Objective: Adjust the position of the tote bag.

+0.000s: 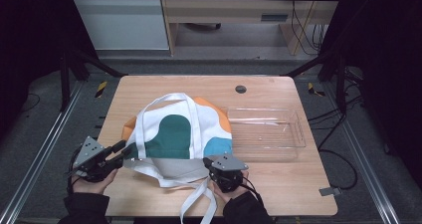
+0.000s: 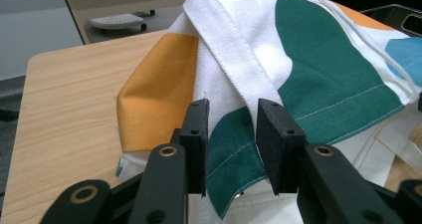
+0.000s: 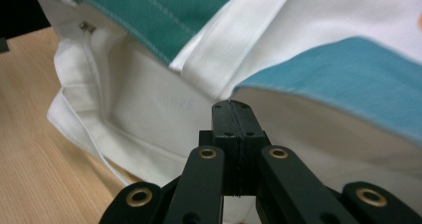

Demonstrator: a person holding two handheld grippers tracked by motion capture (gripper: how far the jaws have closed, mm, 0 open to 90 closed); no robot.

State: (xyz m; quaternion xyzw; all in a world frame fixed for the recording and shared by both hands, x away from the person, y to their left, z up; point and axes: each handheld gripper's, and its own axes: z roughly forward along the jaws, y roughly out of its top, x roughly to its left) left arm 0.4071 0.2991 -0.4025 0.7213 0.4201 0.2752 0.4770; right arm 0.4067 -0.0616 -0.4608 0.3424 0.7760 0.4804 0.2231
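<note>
A white tote bag (image 1: 179, 134) with green, orange and blue patches lies flat on the wooden bench (image 1: 278, 179), just beside a clear plastic tray (image 1: 293, 134). The left tongs (image 2: 231, 134) stand partly open at the bag's left edge — green cloth lies between the pads, not pressed. The right tongs (image 3: 232, 112) are fully closed, tips against the bag's blue-edged opening — nothing visibly held.

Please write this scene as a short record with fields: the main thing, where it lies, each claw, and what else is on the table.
main thing: tote bag, white with green, orange and blue patches
place: flat on the wooden table
left claw: jaws apart, the bag's green edge between them, pads not pressing
right claw: jaws shut together at the bag's mouth, nothing visibly pinched
also there: clear plastic tray, empty, beside the bag
</note>
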